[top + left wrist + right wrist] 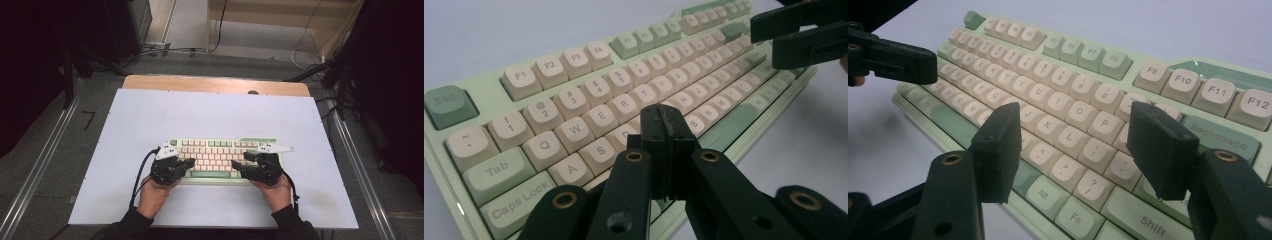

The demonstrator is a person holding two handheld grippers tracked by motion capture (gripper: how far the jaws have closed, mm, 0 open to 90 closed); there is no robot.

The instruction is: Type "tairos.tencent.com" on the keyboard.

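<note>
A pale green keyboard (222,155) with cream keys is seen lying flat on the white worktop (150,115), near its front edge and roughly centred, its long side running across the high view. The left tool (189,163) is held over the left end of the keyboard; in the left gripper view (665,122) its two black jaws are pressed together with nothing between them, their joined tip set above the letter keys just right of the D key (624,134). Whether the tip touches a key cannot be told. The right tool (239,161) is held over the right end of the keyboard; in the right gripper view (1075,132) its jaws are spread wide apart and empty, with the K, L and P keys seen between them. Each tool is carried in one hand, the left hand (152,192) and the right hand (276,192) being at the near edge of the keyboard.
</note>
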